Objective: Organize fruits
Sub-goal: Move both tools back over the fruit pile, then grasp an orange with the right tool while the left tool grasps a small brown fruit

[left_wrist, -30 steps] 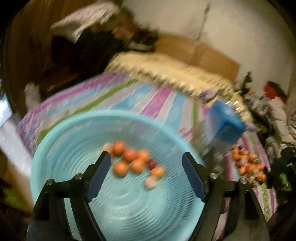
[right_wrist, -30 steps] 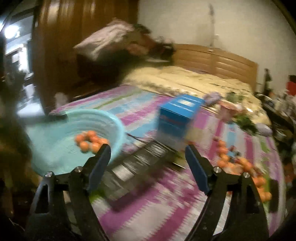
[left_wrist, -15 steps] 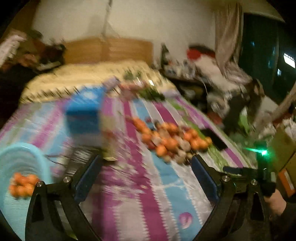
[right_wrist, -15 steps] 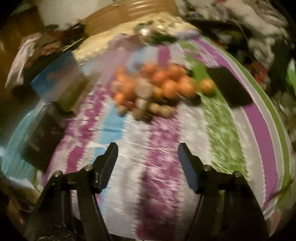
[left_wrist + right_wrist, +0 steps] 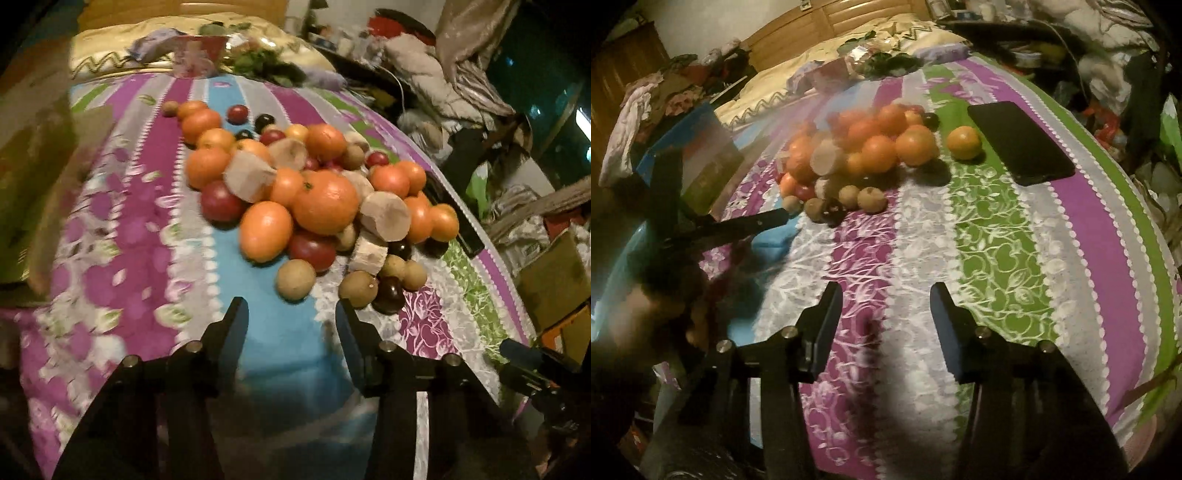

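Note:
A pile of fruit [image 5: 306, 192] lies on the striped bedspread: oranges, dark red plums, small brown round fruits and pale cut pieces. My left gripper [image 5: 291, 314] is open and empty, just short of a small brown fruit [image 5: 295, 278] at the pile's near edge. The pile also shows in the right wrist view [image 5: 864, 147], with one orange [image 5: 964, 142] apart on the right. My right gripper [image 5: 886, 299] is open and empty above bare bedspread, well short of the pile. The left gripper [image 5: 764, 221] shows there at the left.
A black phone [image 5: 1019, 142] lies right of the pile. A blue box [image 5: 690, 158] stands at the left, and the light blue basket's rim [image 5: 613, 266] shows at the far left edge. Bags and greens [image 5: 258, 62] lie beyond the pile. Clutter lines the bed's right side.
Both grippers swung away from the blue basket to the fruit pile. The left gripper has come close to the pile's near edge and its jaws have narrowed. The right one points lower at the bedspread.

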